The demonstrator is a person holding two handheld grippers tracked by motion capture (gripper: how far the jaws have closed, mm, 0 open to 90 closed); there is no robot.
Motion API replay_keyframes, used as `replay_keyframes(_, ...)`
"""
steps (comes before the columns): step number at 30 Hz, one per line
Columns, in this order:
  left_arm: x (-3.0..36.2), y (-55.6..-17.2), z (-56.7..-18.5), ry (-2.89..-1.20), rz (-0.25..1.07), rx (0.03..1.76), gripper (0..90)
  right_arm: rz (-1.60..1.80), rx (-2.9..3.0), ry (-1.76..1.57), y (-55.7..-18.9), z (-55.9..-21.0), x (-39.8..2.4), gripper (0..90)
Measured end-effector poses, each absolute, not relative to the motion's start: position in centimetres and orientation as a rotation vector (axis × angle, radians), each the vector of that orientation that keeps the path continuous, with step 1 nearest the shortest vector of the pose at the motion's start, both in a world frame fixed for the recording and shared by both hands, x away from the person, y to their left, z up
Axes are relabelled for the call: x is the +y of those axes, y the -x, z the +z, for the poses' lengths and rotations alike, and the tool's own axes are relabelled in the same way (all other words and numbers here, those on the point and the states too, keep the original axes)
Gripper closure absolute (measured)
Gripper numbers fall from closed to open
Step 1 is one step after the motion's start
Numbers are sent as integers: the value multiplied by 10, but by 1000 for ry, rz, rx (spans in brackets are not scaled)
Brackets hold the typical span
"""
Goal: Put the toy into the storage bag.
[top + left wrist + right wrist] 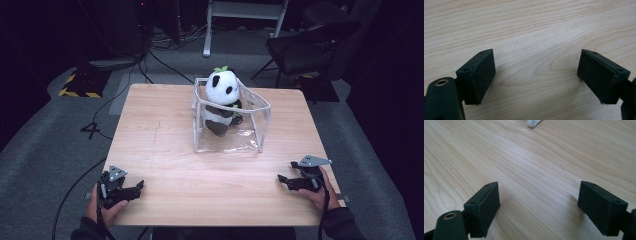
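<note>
While near edge, tools [139, 187] apart.

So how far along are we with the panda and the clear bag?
Done: the black-and-white plush panda already sits inside the clear plastic bag, head above its white-edged open top. In hand: nothing; the left gripper and right gripper rest open near the wooden table's front edge, both apart from the bag. Left: any handling of the bag or panda.
</note>
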State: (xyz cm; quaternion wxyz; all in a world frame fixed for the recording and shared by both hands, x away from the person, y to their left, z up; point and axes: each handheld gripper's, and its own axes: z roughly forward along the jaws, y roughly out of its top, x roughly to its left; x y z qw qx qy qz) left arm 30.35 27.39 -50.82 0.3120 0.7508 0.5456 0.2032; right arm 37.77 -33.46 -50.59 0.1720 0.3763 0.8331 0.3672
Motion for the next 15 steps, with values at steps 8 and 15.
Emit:
replay_keyframes(8, 274, -304, -508, -1980, 534, 1437, 150, 1043, 2365, -1067, -378, -506, -335, 177)
replay_keyframes(15, 274, -305, -508, -1984, 532, 1430, 147, 1042, 2365, -1068, -378, -506, -335, 176)
